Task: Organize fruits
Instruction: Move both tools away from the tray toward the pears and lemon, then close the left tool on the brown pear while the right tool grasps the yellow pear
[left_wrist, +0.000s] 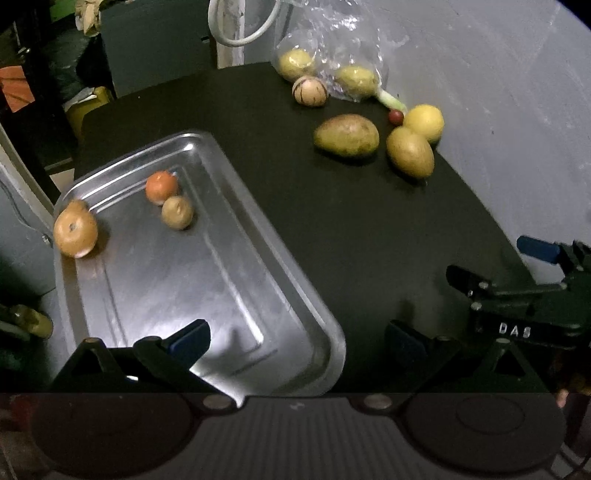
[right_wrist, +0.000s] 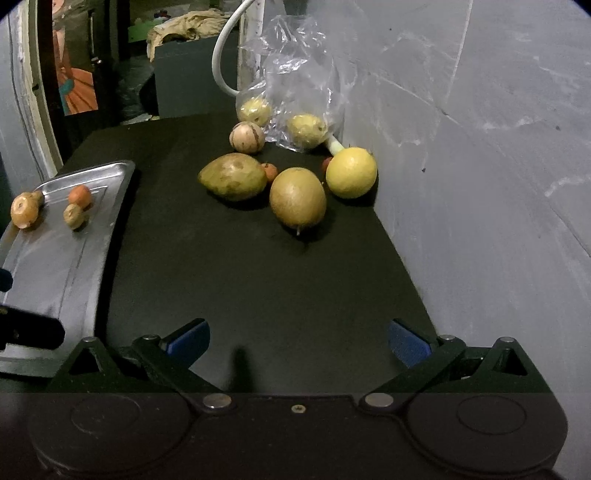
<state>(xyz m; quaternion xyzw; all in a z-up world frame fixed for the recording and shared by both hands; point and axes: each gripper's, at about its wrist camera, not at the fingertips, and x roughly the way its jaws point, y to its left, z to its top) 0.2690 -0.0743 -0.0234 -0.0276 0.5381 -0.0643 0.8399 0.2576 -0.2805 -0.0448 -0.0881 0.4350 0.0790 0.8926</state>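
A metal tray (left_wrist: 229, 280) (right_wrist: 62, 266) lies on the left of the black table and holds three small fruits: a tan one (left_wrist: 75, 229) at its rim, an orange one (left_wrist: 161, 186) and a small brown one (left_wrist: 177, 212). My left gripper (left_wrist: 295, 343) hangs open over the tray's near corner, holding nothing. Farther right lie two greenish-brown mangoes (right_wrist: 233, 176) (right_wrist: 297, 197), a yellow lemon (right_wrist: 351, 172) and a striped round fruit (right_wrist: 246, 137). My right gripper (right_wrist: 298, 341) is open above bare table, well short of them.
A clear plastic bag (right_wrist: 295, 92) with two yellow fruits stands at the back by the grey wall (right_wrist: 480, 147). Small red fruits (right_wrist: 270, 171) lie among the mangoes. A white cable (right_wrist: 221, 62) loops behind. Clutter sits beyond the table's left edge.
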